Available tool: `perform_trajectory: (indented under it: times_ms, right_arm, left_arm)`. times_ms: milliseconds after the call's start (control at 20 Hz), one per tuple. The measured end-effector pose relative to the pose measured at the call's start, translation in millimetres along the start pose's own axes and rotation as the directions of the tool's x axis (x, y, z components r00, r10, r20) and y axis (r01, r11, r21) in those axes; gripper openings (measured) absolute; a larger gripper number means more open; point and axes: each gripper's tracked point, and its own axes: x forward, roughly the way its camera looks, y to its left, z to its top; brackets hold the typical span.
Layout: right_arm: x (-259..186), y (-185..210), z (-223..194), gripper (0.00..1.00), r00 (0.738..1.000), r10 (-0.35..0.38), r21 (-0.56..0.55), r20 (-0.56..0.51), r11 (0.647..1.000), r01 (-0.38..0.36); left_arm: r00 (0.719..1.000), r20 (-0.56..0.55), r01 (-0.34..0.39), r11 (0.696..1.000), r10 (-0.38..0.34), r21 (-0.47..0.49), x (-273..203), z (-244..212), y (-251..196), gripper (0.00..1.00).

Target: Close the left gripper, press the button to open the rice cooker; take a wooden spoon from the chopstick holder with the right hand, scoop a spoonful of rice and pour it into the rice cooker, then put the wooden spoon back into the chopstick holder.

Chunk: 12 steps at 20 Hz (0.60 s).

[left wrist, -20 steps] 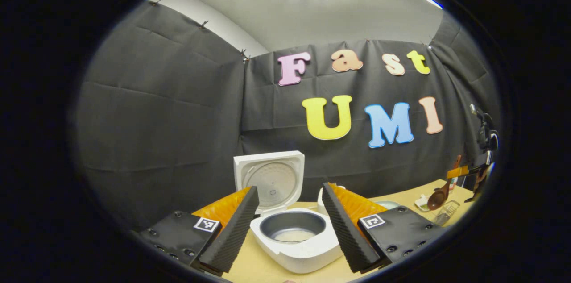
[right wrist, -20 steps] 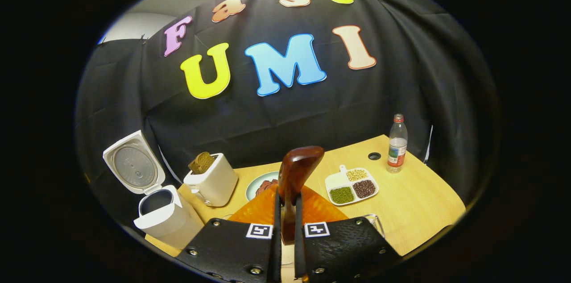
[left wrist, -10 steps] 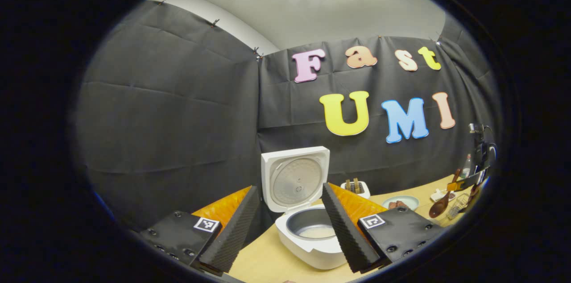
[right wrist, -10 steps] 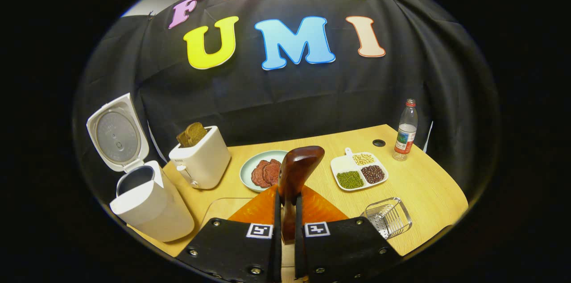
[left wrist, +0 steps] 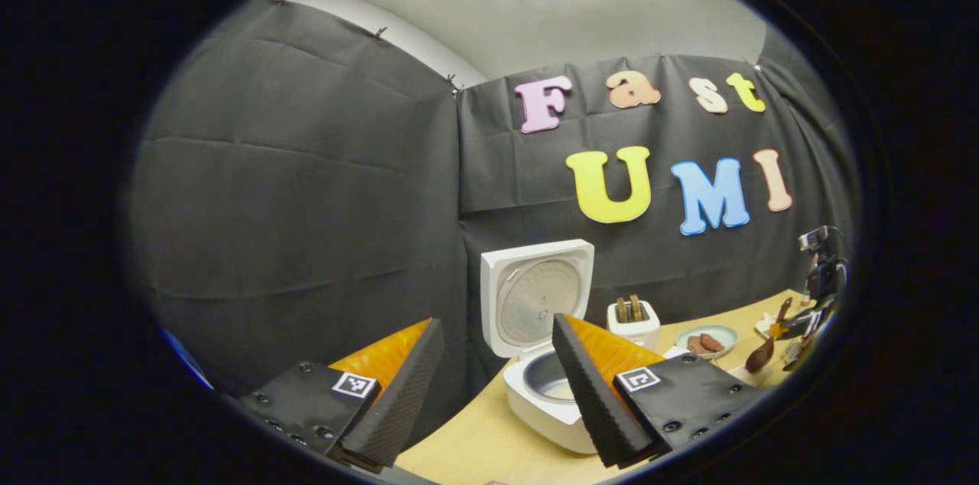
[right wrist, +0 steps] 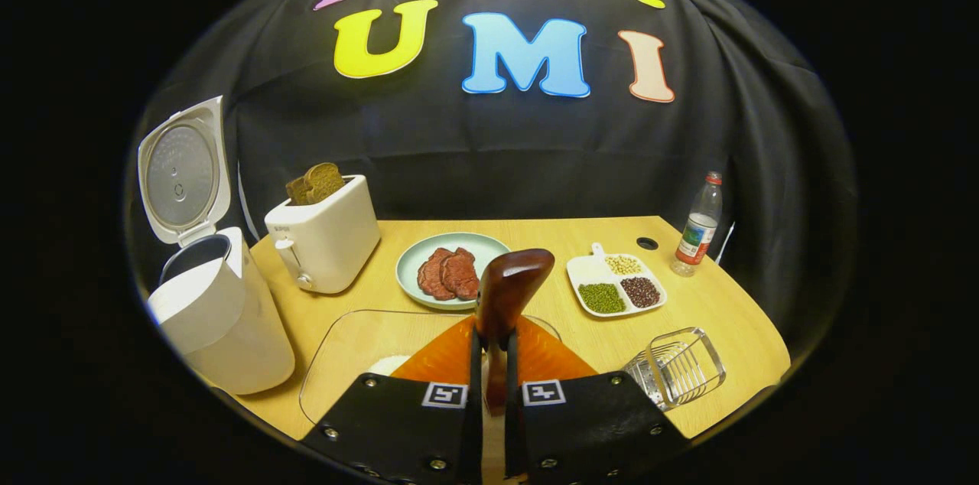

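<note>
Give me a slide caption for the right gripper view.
Right gripper clamps the wooden spoon above the table, rice cooker open.

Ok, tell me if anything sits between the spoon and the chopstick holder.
Nothing visible does. The wooden spoon is clamped in the right gripper; the chopstick holder lies on the table just to its right, with only bare tabletop between.
</note>
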Motion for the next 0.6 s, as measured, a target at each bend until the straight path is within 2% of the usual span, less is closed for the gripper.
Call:
perform_trajectory:
  times_ms: [250,350,450,600]
  right_arm:
    - [-11.4,27.3,-17.1,0.12,0.999,0.047,-0.003,-0.023,0.999,-0.047]
    - [-16.3,30.8,-20.0,0.12,0.997,0.068,0.035,-0.036,0.997,-0.066]
    - [-20.3,32.2,-21.0,0.12,0.995,0.091,0.129,-0.042,0.988,-0.085]
    - [-22.7,30.8,-23.5,0.12,0.989,0.135,0.313,-0.060,0.943,-0.110]
  left_arm:
    - [1.000,-0.002,0.007,1.000,-0.007,-0.009,-3.0,-4.8,1.2,0.98]
    - [1.000,-0.002,0.011,1.000,-0.011,-0.011,-1.6,-4.6,0.6,1.00]
    - [1.000,-0.003,0.014,1.000,-0.014,-0.017,-2.2,-6.5,0.1,0.98]
    - [1.000,-0.003,0.022,0.999,-0.022,-0.022,-1.7,-6.5,-1.4,0.98]
